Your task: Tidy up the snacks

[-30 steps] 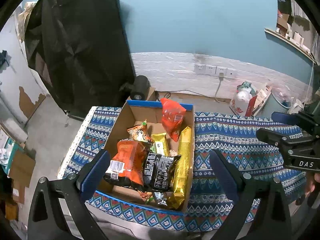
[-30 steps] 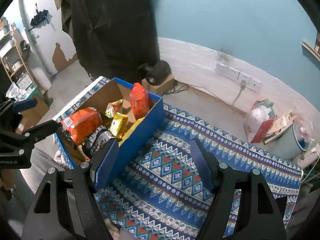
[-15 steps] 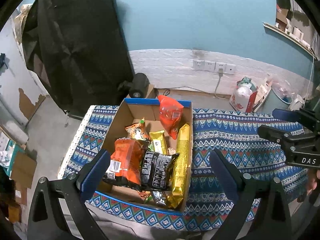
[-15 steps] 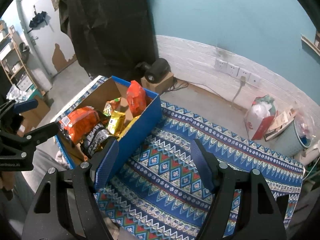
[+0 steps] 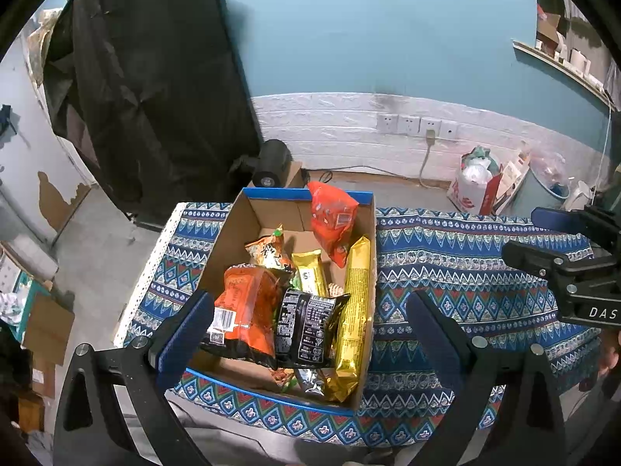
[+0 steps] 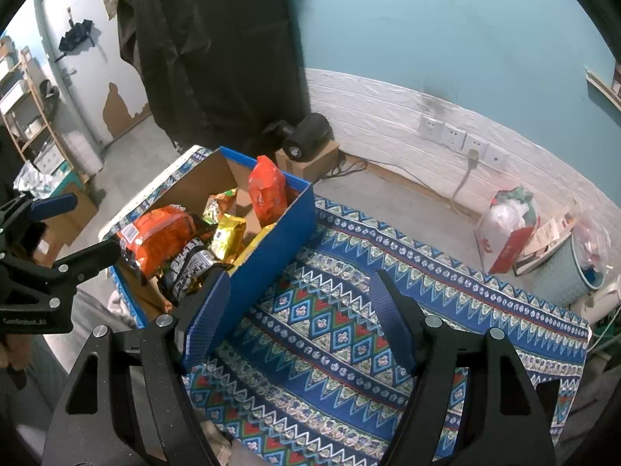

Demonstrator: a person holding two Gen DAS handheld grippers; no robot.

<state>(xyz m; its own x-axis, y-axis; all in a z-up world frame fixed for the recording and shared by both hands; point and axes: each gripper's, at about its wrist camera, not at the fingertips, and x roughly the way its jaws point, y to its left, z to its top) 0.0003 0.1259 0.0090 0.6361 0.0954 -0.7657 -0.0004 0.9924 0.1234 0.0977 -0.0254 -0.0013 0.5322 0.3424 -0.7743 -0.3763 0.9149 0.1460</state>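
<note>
The left gripper (image 5: 308, 324) hung released above the snack box (image 5: 271, 390); the right gripper (image 6: 299, 312) too; better descend straight onto the black packet (image 5: 306, 326).

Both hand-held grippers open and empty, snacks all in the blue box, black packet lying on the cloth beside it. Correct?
Not quite. The black packet lies inside the blue box, between the orange bag and the long gold pack, as the left wrist view shows. The left hand-held gripper and right hand-held gripper are open and empty.
</note>
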